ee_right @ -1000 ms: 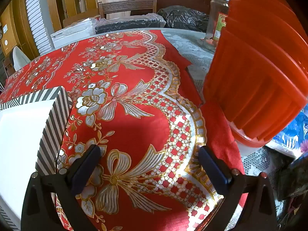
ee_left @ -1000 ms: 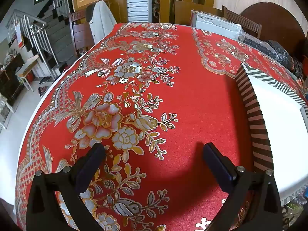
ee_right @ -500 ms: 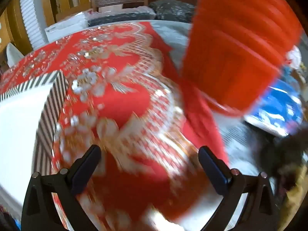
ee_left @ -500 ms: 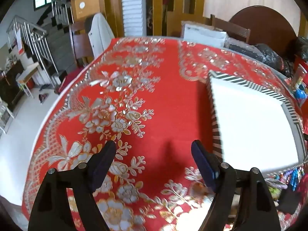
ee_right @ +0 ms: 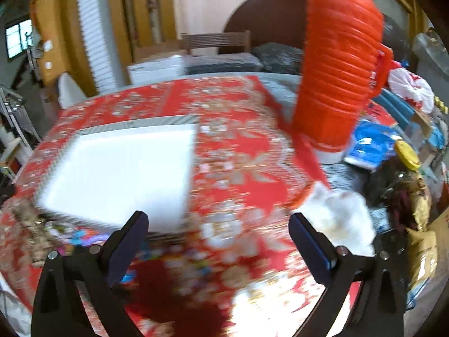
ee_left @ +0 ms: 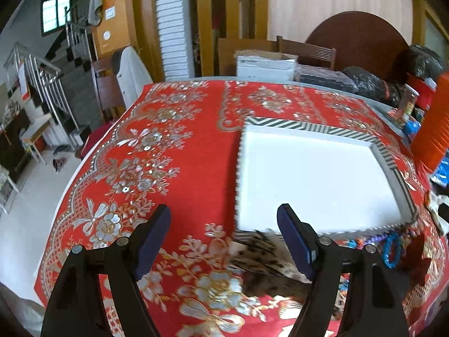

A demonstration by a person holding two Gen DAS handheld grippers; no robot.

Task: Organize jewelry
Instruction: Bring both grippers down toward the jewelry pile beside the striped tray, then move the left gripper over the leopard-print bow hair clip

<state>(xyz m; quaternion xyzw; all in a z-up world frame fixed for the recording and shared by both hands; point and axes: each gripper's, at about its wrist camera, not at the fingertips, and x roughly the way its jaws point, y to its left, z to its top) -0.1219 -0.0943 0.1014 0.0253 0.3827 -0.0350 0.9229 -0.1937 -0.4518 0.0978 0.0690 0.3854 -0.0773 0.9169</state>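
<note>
One tray (ee_left: 317,179), white inside with a striped rim, lies flat on the red cloth (ee_left: 174,151); it holds nothing visible. The jewelry (ee_left: 391,248), a heap of coloured beads with one blue bracelet distinct, lies just beside the tray's near edge, toward its right corner. Item count cannot be told; no long axis is evident. One speckled item (ee_left: 261,255) sits beside the same edge. Left tongs (ee_left: 224,238): fingers apart, empty, jewelry to their right. Right tongs (ee_right: 219,241): fingers apart, empty, beads (ee_right: 84,237) lower left, blurred. Neither hand is clearly nearer.
</note>
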